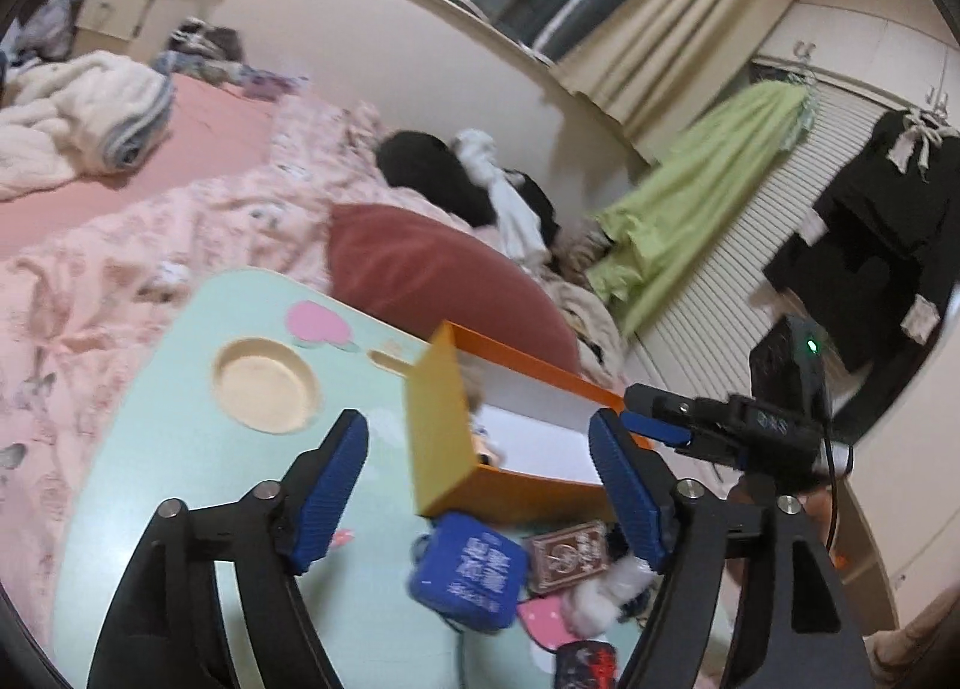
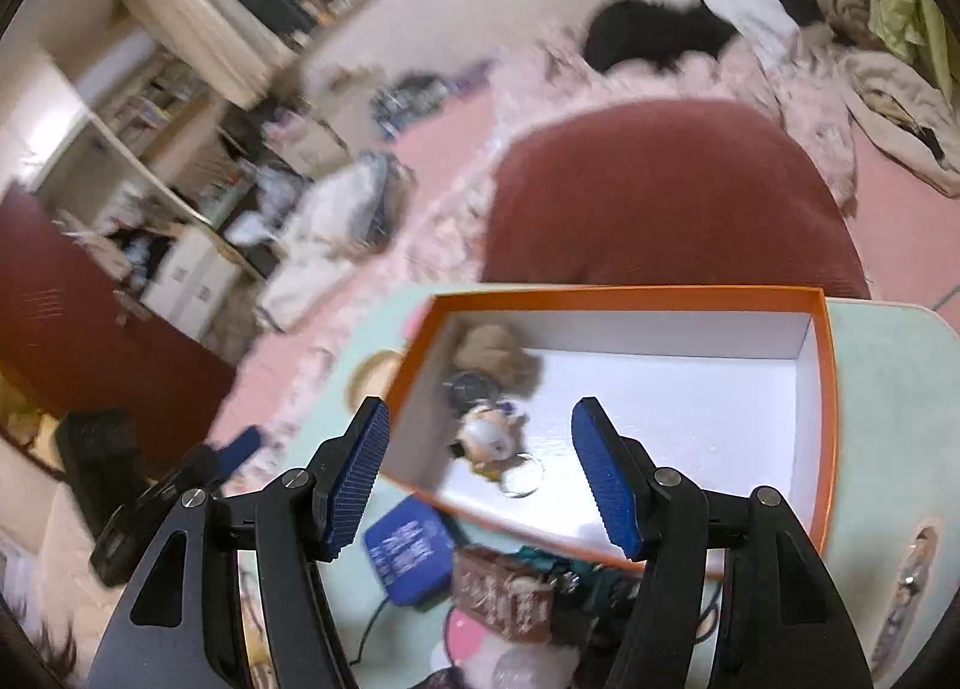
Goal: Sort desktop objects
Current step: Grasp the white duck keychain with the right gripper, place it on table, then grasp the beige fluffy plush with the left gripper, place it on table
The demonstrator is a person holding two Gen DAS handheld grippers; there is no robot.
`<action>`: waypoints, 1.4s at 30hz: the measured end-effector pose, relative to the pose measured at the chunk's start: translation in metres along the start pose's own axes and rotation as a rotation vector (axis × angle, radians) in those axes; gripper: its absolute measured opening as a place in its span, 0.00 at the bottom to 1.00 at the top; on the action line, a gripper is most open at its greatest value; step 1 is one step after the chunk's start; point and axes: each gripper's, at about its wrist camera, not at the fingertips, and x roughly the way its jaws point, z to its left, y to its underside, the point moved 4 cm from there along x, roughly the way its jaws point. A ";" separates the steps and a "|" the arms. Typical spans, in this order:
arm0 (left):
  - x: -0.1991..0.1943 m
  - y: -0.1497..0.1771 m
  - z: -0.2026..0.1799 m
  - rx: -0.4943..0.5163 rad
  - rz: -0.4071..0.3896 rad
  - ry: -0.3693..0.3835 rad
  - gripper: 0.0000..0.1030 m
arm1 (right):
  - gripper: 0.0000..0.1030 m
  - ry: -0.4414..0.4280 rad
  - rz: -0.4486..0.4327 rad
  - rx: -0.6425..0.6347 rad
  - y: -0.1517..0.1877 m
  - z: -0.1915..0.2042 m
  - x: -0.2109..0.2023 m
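Note:
An orange box (image 2: pixel 825 389) with a white inside stands on the mint-green table (image 1: pixel 180 479); it also shows in the left wrist view (image 1: pixel 438 419). In it lie a small doll keychain (image 2: pixel 489 434), a dark round item (image 2: pixel 471 389) and a brown plush (image 2: pixel 498 353). In front of the box lie a blue pouch (image 1: pixel 468 575), also in the right wrist view (image 2: pixel 411 554), a card deck (image 1: pixel 564 560), a white fluffy item (image 1: pixel 606 587) and a pink item (image 1: pixel 543 617). My left gripper (image 1: pixel 480 491) is open above the pouch. My right gripper (image 2: pixel 480 479) is open over the box's near edge.
The table has a round cup recess (image 1: pixel 267 383). A dark red cushion (image 1: pixel 444 275) and a bed with pink bedding (image 1: pixel 150 233) lie behind it. The other gripper (image 1: pixel 738 419) shows at the right of the left wrist view. Clothes hang on a wardrobe (image 1: pixel 708 197).

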 end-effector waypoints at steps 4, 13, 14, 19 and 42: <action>-0.004 0.000 0.010 -0.006 -0.014 -0.025 0.75 | 0.51 0.001 0.085 0.071 -0.014 -0.010 0.024; 0.006 0.001 0.024 -0.061 0.013 0.013 0.75 | 0.51 0.055 0.331 -0.024 0.004 0.018 0.089; 0.005 0.002 0.024 -0.064 0.012 0.019 0.75 | 0.51 0.080 0.340 -0.040 0.007 0.018 0.094; 0.005 0.003 0.021 -0.068 0.013 0.041 0.75 | 0.40 0.133 0.350 -0.069 0.018 0.009 0.109; 0.026 -0.018 -0.024 0.047 0.046 -0.005 0.75 | 0.41 -0.258 -0.129 -0.097 0.066 0.001 -0.046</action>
